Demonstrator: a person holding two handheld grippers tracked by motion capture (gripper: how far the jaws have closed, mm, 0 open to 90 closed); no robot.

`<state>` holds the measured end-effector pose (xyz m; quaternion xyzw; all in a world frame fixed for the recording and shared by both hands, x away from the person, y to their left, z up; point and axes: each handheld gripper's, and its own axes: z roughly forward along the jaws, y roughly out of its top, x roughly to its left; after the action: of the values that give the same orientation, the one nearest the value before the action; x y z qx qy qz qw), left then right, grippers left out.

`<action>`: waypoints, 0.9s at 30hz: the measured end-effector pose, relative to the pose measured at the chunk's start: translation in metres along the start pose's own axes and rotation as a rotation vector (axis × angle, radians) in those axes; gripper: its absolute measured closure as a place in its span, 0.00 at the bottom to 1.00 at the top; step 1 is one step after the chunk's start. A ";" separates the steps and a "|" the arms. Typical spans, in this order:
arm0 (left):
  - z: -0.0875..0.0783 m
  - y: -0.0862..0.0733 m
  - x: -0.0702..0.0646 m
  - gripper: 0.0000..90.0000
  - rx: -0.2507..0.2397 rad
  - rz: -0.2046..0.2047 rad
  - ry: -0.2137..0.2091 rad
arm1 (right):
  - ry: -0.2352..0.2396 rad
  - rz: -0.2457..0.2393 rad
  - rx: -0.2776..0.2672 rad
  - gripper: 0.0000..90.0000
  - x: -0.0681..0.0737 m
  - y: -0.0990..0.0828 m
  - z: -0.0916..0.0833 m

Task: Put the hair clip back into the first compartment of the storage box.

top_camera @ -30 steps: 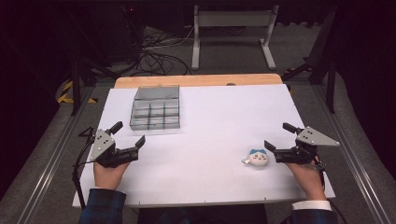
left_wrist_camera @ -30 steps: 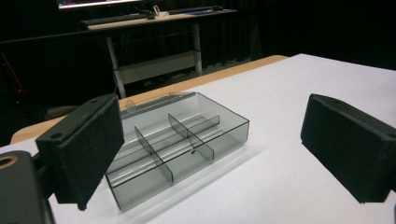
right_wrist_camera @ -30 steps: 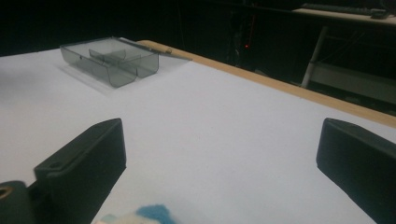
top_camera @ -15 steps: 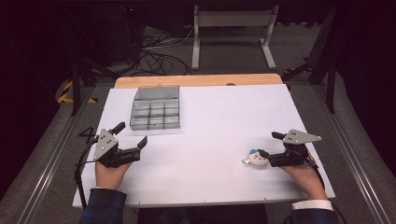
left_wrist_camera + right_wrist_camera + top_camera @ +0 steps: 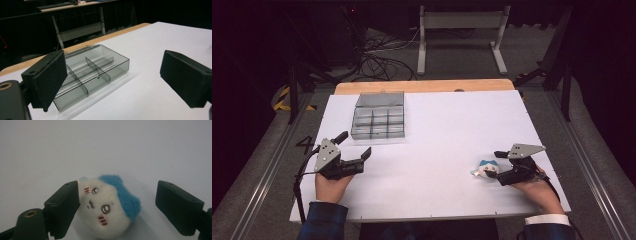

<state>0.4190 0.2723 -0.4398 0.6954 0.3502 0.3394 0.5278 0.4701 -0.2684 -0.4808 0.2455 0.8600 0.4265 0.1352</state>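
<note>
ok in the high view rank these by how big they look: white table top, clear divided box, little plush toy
1. white table top, by far the largest
2. clear divided box
3. plush toy, the smallest, lying between the jaws of the right hand-held gripper

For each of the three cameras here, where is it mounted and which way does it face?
High view: above the person's edge, looking forward and down on the white table; both hands, left gripper, right gripper.
Left gripper view: rides that gripper, facing the clear divided tray; its open jaws.
Right gripper view: looks down at the plush toy between its jaws, one pad touching, the other apart.
Shared: tray and toy also show in the high view.
</note>
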 end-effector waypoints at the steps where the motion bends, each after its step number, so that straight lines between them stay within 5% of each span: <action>1: 0.000 0.000 0.000 0.09 0.000 0.000 0.000 | 0.005 0.003 0.008 0.22 0.000 -0.001 0.001; 11: 0.001 0.000 0.000 0.09 0.005 0.004 0.000 | 0.057 -0.004 0.039 0.23 0.000 -0.004 0.002; 27: 0.004 0.000 -0.004 0.09 0.015 0.012 -0.017 | 0.050 -0.049 0.092 0.36 0.004 -0.004 0.011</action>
<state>0.4204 0.2668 -0.4412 0.7041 0.3441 0.3341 0.5236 0.4698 -0.2612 -0.4909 0.2198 0.8875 0.3892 0.1125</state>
